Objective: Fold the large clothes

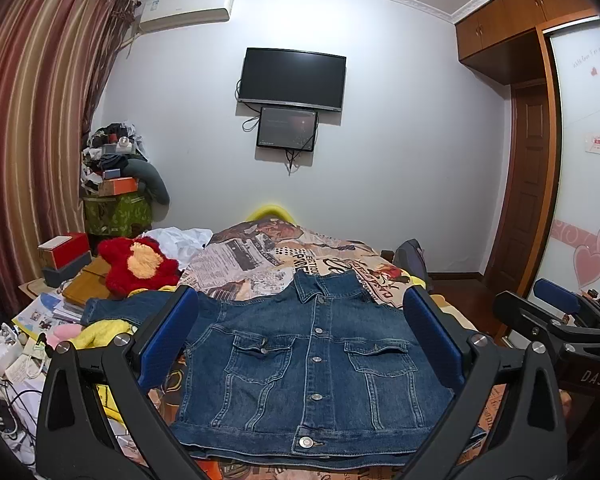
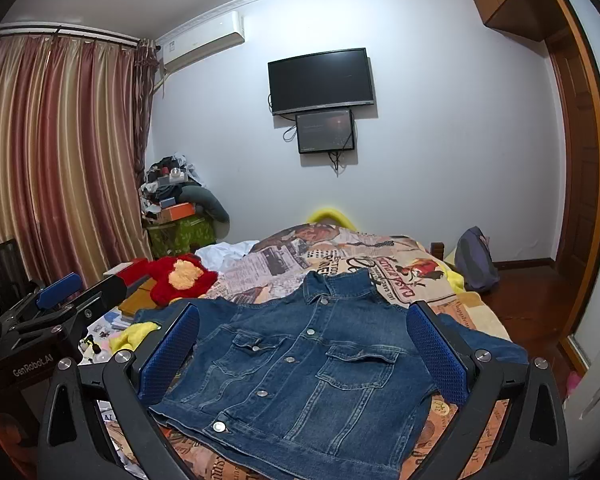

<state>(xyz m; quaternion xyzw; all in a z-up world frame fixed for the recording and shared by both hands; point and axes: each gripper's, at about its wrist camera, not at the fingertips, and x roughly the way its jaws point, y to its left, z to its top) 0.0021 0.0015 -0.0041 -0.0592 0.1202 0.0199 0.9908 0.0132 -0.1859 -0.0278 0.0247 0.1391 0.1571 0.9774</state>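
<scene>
Both claws' bases run off the lower frame edge, and the jacket's [image 1: 312, 364] hem is partly hidden behind them. The jacket lies flat, front up and buttoned, on the bed [image 1: 260, 264], collar toward the far wall, hem nearest, sleeves spread sideways. Left claw [image 1: 300, 344] and right claw [image 2: 302, 354] gape wide above it, pinching nothing. Clutter crowds the bed's left edge; bare floor [image 2: 540, 312] lies right.

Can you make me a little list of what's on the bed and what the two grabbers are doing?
place: bedroom, bed with a newspaper-print cover
clothes: denim jacket, flat, front up, buttoned, collar away from the cameras
left gripper: open, holding nothing
right gripper: open, holding nothing
folding: not started
nearby: red plush toy left of the jacket
</scene>
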